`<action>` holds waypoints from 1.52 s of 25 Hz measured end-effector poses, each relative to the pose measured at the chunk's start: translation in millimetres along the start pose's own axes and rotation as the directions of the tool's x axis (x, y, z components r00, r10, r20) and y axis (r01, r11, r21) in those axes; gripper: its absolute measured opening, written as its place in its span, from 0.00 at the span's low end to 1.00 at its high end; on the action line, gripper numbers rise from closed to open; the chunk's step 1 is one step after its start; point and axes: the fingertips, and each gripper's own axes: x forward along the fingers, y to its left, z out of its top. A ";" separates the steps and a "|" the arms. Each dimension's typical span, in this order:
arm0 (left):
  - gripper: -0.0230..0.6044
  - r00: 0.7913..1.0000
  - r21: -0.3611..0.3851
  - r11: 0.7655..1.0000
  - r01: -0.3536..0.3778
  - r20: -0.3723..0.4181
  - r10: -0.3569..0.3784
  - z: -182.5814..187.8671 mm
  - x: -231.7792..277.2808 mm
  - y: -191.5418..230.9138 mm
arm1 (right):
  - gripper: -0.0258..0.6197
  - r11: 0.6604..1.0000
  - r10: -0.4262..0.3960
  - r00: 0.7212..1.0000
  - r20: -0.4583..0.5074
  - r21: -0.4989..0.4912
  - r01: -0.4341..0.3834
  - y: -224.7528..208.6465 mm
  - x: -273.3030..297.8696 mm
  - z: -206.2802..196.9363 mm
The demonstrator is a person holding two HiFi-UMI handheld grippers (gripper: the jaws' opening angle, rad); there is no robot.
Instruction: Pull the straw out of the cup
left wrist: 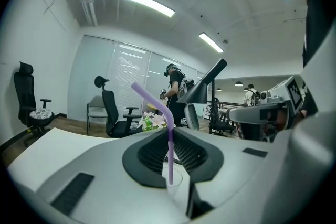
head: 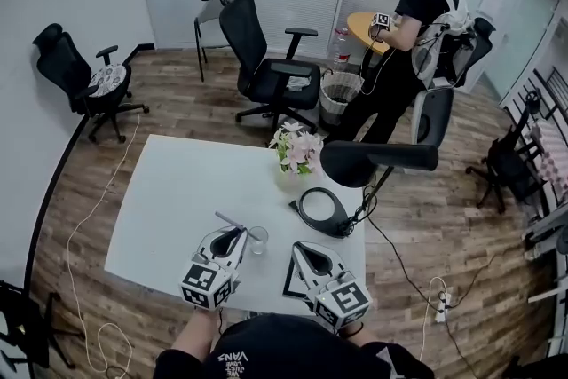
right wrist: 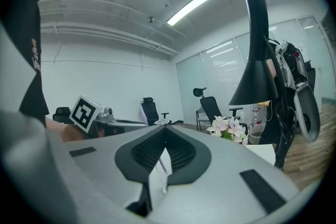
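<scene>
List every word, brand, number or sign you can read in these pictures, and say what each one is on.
"VANS": white print, seen upside down in the head view, on the black shirt of the person wearing the camera.
Smaller white print next to it: too small to read.
Red print on the black sleeve in the right gripper view: blurred, unreadable.
Marker cubes: black-and-white square patterns only, no letters or digits.

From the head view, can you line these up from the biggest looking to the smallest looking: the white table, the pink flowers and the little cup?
1. white table
2. pink flowers
3. clear cup, plainly the smallest
</scene>
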 end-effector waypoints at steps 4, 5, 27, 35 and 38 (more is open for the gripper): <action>0.10 0.999 0.005 1.000 0.001 0.033 -0.001 12.1 -8.7 -5.3 | 0.07 1.000 0.014 1.000 0.001 -0.005 -0.014 3.5 -2.7 -3.2; 0.10 0.999 0.005 1.000 0.000 0.040 0.000 15.3 -10.9 -6.3 | 0.07 1.000 0.015 1.000 0.000 -0.005 -0.015 4.5 -3.2 -3.1; 0.10 0.996 0.001 1.000 -0.030 0.090 0.029 32.2 -57.9 -31.1 | 0.07 0.999 0.052 0.999 0.000 0.007 -0.052 22.6 -12.6 -0.9; 0.10 0.998 -0.017 1.000 -0.012 0.057 0.013 15.6 -57.7 -39.3 | 0.07 0.999 0.045 0.999 -0.010 0.009 -0.045 18.3 -10.8 -3.0; 0.10 0.999 -0.019 1.000 -0.012 0.035 0.012 6.1 -59.3 -42.9 | 0.07 1.000 0.026 1.000 -0.011 0.018 -0.026 15.7 -12.8 0.8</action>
